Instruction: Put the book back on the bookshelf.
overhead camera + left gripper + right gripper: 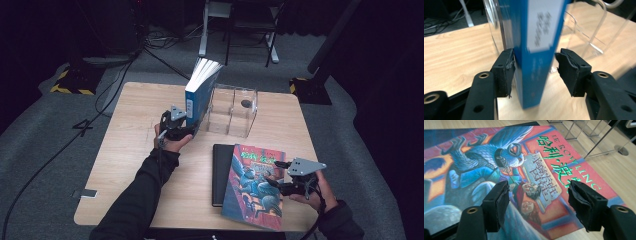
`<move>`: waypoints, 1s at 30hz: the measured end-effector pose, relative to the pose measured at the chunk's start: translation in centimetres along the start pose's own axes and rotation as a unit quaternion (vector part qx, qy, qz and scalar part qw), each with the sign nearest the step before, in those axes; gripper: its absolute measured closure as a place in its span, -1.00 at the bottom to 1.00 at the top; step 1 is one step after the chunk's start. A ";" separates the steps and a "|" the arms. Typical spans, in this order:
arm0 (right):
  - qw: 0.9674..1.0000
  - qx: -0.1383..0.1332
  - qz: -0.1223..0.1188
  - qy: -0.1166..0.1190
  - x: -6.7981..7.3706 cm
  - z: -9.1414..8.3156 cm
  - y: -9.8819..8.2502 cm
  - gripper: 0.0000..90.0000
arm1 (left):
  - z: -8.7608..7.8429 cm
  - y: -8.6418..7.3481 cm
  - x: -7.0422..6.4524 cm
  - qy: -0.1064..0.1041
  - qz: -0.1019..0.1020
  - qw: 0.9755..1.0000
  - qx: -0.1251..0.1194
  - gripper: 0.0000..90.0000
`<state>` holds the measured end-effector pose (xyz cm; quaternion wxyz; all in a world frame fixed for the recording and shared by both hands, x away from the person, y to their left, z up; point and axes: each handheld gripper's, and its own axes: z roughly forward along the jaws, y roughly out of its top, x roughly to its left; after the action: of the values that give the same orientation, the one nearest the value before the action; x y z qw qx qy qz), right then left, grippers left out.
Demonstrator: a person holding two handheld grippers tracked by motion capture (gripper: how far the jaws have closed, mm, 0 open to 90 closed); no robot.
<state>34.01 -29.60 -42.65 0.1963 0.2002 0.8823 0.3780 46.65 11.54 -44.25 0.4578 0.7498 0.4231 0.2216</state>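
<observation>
Our left hand-held gripper (534, 72) straddles the spine of the blue book (536, 50), one pad touching and the other clear, so the jaws are spread, likely steadying it upright against the left wall of the clear rack (235, 107). In front of that rack, our right hand-held gripper (536, 200) hovers spread over the picture book (524, 177), whose cover reads "ROWLING".

Blue book (196, 95) upright, leaning on clear holder (234, 111), colourful book (256, 186) flat.
</observation>
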 end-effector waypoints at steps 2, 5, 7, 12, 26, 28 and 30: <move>1.000 0.002 0.004 -0.001 0.2 -0.2 -0.2 -0.28 | -0.6 -0.6 -0.1 -0.004 0.009 1.000 0.010 -0.01; 1.000 0.004 0.016 0.001 0.5 -0.5 -0.5 -0.29 | -1.6 -1.8 -0.1 -0.019 0.017 0.999 0.020 -0.08; 1.000 0.008 0.026 -0.002 0.6 -0.6 -0.7 -0.34 | -2.4 -2.6 -0.2 -0.027 0.028 0.999 0.028 -0.11; 0.998 0.009 0.054 0.002 0.6 -0.8 -1.4 -0.36 | -3.8 -4.5 -0.7 -0.044 0.066 0.995 0.054 -0.22; 0.991 0.025 0.132 0.004 0.9 -1.7 -2.6 -0.53 | -6.6 -8.2 -3.7 -0.126 0.130 0.978 0.104 -0.41; 0.989 0.028 0.143 0.008 0.9 -1.8 -2.8 -0.56 | -6.8 -8.6 -4.2 -0.139 0.133 0.975 0.108 -0.42; 0.988 0.028 0.153 0.018 0.9 -1.8 -3.1 -0.58 | -7.0 -9.0 -4.7 -0.147 0.138 0.973 0.113 -0.42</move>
<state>31.71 -32.16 -43.93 0.1147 0.3311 0.8551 0.3822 35.19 13.10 -48.52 0.3922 0.8723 0.2659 0.1206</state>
